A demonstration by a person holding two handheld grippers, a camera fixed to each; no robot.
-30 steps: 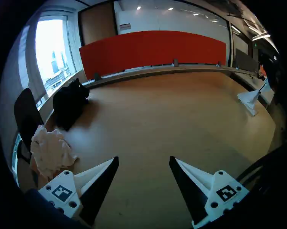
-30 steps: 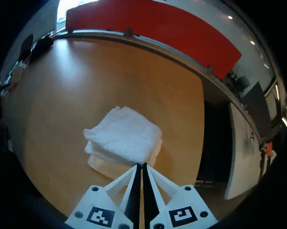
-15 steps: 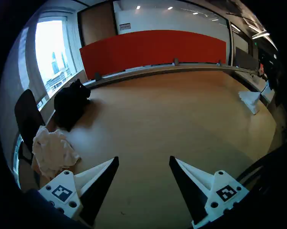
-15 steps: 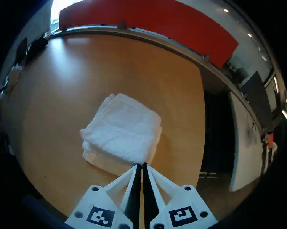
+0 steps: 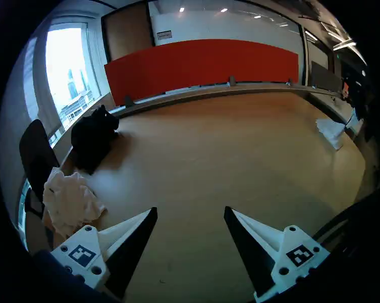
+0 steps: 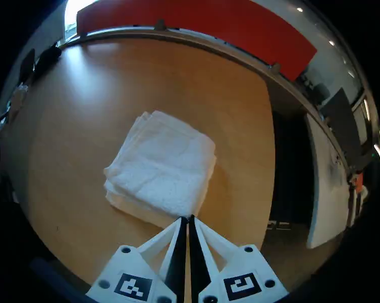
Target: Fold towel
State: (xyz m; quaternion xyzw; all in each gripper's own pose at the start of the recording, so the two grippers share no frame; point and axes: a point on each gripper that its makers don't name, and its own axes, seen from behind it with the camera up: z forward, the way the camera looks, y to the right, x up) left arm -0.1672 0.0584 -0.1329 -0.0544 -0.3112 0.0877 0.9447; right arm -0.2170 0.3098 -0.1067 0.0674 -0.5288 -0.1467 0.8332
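**Two grippers over a wooden table, folded white towel under the right one**

Left gripper view: the left gripper [image 5: 190, 208] is released. Its two white fingers, black on their inner faces, rise from the lower corners of the frame with a wide gap between the tips, and nothing sits between them. Beyond them the tan wooden table [image 5: 215, 161] fills the middle of the picture. At lower left a crumpled pale cloth [image 5: 68, 202] lies at the table's edge. Above it sits a black bag [image 5: 91, 136], with a dark chair back [image 5: 33, 151] at the far left. A long red partition [image 5: 200, 63] runs along the far side of the table, across the upper middle of the frame. A bright window [image 5: 66, 70] stands at upper left. At the far right edge, on the table, lies a small white cloth [image 5: 331, 132]. I cannot tell whether it is the towel seen in the other view.

Right gripper view: the right gripper [image 6: 186, 218] is clenched. Its two fingers come up from the bottom centre pressed together, with only a thin dark slit between them. The folded towel [image 6: 162, 166] lies flat on the table [image 6: 89, 101] in the centre of the frame, a thick white square stack of several layers. Its near corner is right at the fingertips. No cloth can be seen between the fingers, and I cannot tell whether they touch the towel. The red partition [image 6: 230, 25] curves along the top of the frame.
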